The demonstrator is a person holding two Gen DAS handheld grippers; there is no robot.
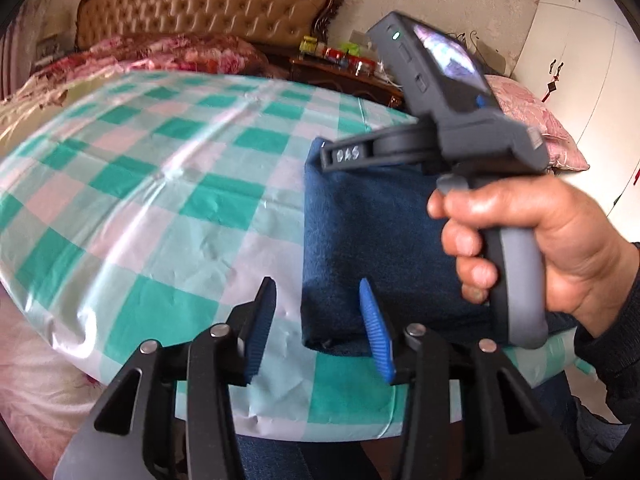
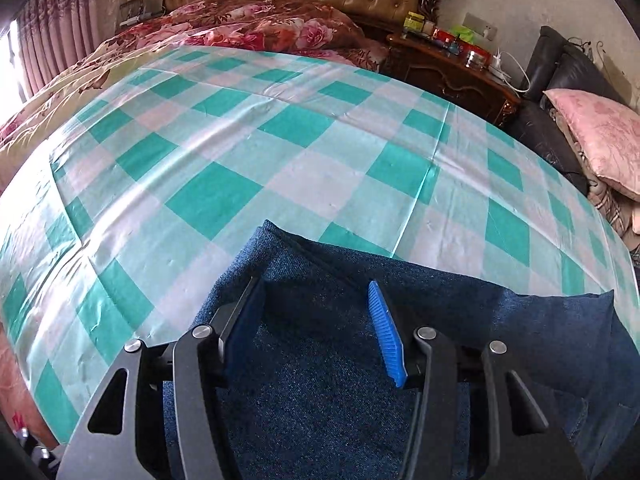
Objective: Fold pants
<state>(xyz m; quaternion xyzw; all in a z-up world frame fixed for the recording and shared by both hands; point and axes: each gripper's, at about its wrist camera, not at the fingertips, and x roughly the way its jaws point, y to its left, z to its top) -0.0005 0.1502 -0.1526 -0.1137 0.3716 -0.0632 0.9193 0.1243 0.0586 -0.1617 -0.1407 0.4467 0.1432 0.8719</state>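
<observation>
Denim-blue, the pants [image 1: 360, 240] lie folded into a thick block near your edge of the checked sheet [image 1: 160, 200], at about 3 o'clock in the left wrist view and at 6 o'clock, right under the fingers, in the right wrist view.

Your left gripper [image 1: 320, 320] stands partly open with nothing in it; one pad hangs over the sheet and the other by the block's left edge, so the fold's corner sits between the jaws, unpinched. Your right gripper [image 2: 316, 320] also stands partly open above the top layer; I see no cloth pinched between its pads, though whether the tips touch the fabric I cannot tell. Your right hand [image 1: 540, 248] holds its handle over the block.

The likely trouble: if you close the left jaws low, you may catch the slick sheet along with the denim and drag both. Grab only the top layer and the stack could slide apart or open up.
</observation>
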